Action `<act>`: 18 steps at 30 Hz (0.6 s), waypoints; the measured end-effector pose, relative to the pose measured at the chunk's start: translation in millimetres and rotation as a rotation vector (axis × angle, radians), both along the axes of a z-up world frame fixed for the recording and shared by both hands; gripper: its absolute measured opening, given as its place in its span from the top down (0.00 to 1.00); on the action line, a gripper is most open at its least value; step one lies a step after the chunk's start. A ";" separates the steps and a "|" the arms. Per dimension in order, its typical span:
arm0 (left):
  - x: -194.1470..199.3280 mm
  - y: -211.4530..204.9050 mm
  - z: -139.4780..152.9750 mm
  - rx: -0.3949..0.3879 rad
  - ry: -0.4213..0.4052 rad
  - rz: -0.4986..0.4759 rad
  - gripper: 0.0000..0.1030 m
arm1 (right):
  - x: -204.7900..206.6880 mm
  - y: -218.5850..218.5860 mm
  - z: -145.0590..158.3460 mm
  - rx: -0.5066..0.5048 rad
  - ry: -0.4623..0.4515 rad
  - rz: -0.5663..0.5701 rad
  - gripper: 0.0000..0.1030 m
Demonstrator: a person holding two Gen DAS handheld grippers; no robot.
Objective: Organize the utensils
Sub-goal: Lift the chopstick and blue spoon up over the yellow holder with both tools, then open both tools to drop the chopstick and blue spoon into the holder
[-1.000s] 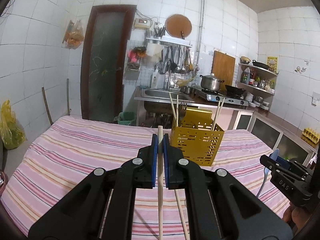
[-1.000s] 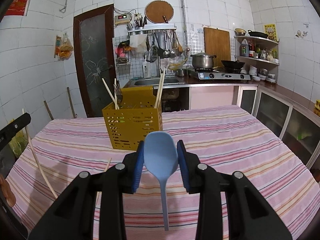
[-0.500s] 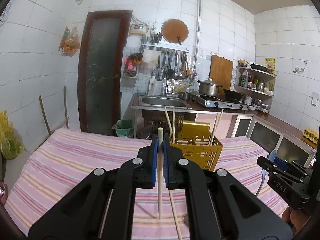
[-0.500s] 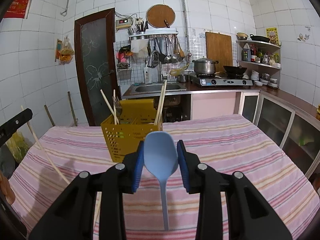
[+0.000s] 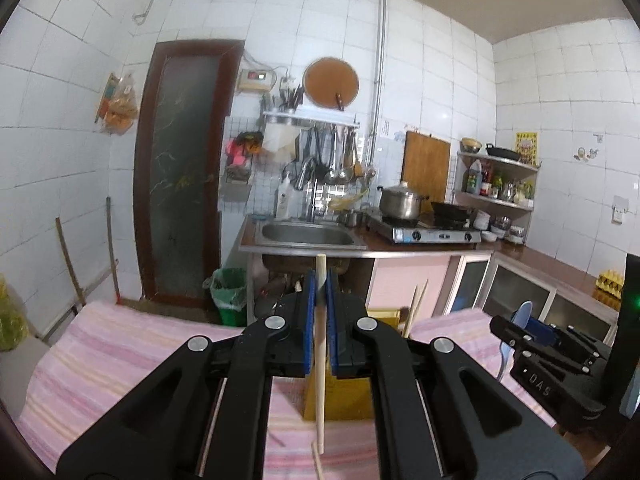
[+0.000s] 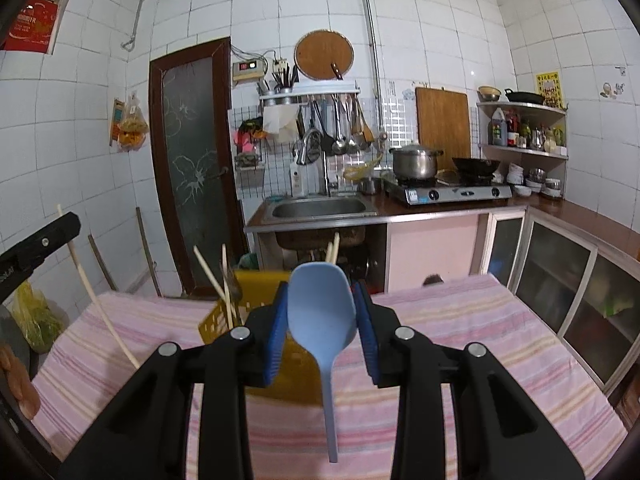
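Two wrist cameras, side by side, facing the far kitchen wall

Each looks along its tongs, low above the striped counter [image 5: 120, 344]; both share the yellow basket [image 6: 256, 280] and sink [image 5: 308, 236].

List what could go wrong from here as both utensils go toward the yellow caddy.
1. The left gripper pinches the chopstick near its top, so the long free end may swing and catch the yellow caddy rim.
2. The right gripper holds the blue spoon by its curved bowl; that grip may slip or let it twist.
3. Chopsticks already in the caddy lean outward and could be knocked.
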State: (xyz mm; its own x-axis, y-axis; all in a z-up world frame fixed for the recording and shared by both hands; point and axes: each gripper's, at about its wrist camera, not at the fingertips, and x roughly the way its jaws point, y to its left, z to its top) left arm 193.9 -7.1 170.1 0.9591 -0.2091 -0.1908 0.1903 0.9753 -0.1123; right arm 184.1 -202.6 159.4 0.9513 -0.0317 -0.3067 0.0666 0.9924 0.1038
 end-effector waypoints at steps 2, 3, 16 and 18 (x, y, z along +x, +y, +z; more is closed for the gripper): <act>11.9 -2.0 11.2 -0.013 -0.019 -0.002 0.96 | 11.1 -0.1 11.3 -0.003 -0.014 0.004 0.68; 18.4 -3.0 17.5 -0.018 -0.029 -0.002 0.96 | 15.6 -0.2 16.6 -0.005 -0.022 0.004 0.68; 104.8 -31.4 28.6 -0.039 -0.050 -0.022 0.96 | 98.6 3.2 54.1 0.020 -0.071 0.037 0.68; 115.0 -37.8 16.5 -0.026 -0.041 -0.013 0.96 | 112.6 2.8 44.5 0.035 -0.059 0.043 0.68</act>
